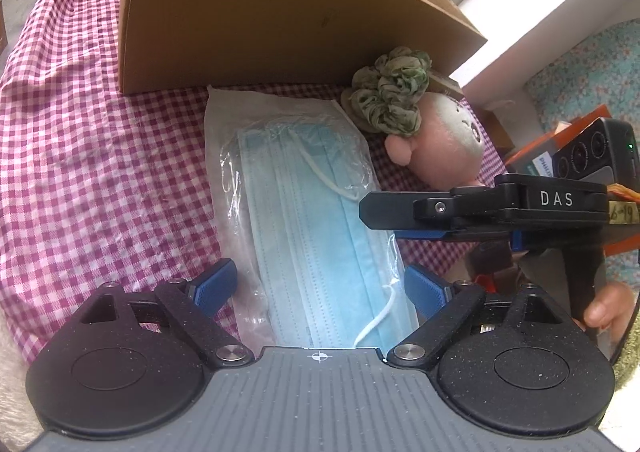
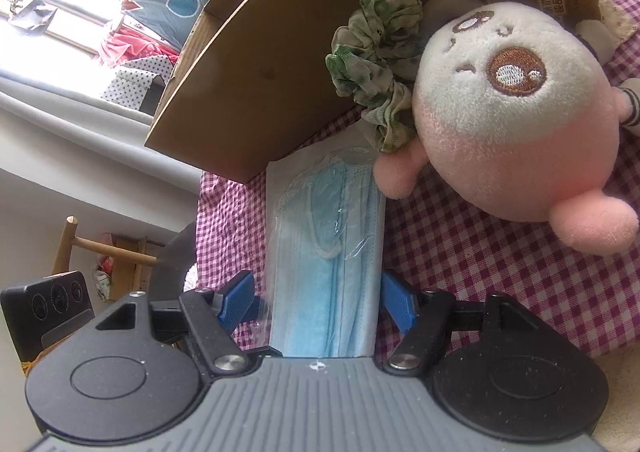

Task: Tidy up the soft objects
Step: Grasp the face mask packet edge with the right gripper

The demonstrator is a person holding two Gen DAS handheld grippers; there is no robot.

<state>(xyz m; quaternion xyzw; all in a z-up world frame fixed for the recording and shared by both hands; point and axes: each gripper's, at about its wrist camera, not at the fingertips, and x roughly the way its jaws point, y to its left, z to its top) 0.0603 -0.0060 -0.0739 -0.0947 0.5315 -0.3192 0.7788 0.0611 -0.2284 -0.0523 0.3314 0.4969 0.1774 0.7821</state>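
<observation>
The bagged masks lie just before the cardboard box — between the parted, untouching pads of both the left gripper and right gripper.

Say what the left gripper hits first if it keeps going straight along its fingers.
Likely the mask pack: it lies between the open left gripper's fingers and runs ahead toward the box. Depth is unclear.

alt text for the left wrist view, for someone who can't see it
A clear bag of blue face masks lies on a pink checked cloth, between the open blue fingers of the left gripper. Behind it stand a cardboard box, a green scrunchie and a pink plush toy; the right gripper reaches in from the right.
</observation>
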